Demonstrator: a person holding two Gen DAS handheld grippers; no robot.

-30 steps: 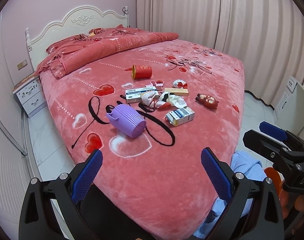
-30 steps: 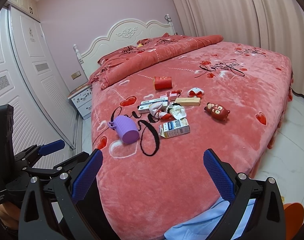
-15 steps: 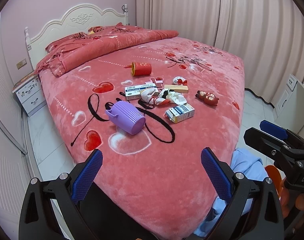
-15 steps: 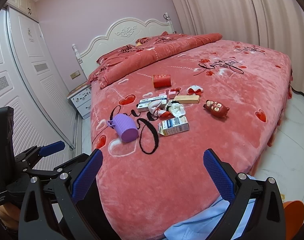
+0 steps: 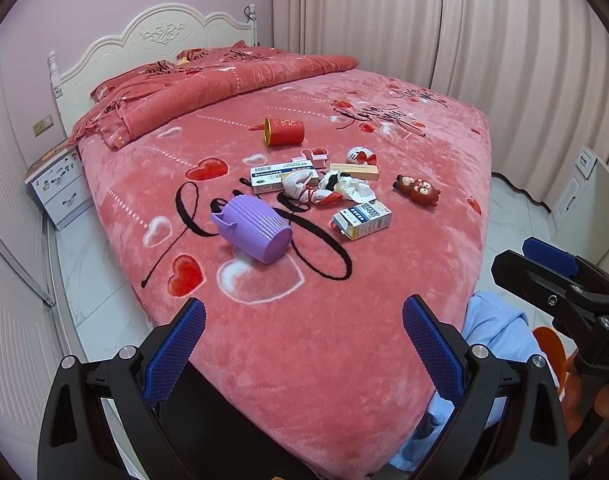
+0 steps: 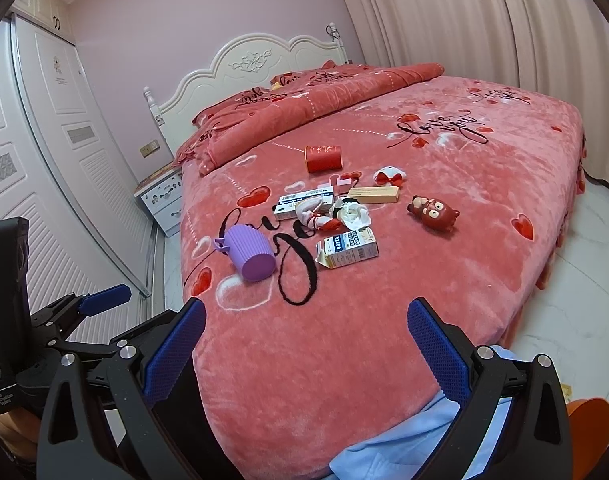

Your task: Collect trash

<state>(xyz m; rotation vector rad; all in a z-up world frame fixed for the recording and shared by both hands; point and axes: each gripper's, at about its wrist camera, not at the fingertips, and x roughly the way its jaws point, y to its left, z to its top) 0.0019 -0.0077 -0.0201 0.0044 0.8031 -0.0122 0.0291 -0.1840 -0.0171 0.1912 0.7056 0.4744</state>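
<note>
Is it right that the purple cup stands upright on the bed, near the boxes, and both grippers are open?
Not quite: the purple cup lies on its side on the bed, as the left wrist view shows. It is near the boxes, and the left gripper and right gripper are open.

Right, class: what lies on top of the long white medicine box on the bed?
A crumpled white-and-red cloth overlaps the right end of the white box, hiding that corner. The printed left part stays bare. What lies under the cloth cannot be seen.
</note>
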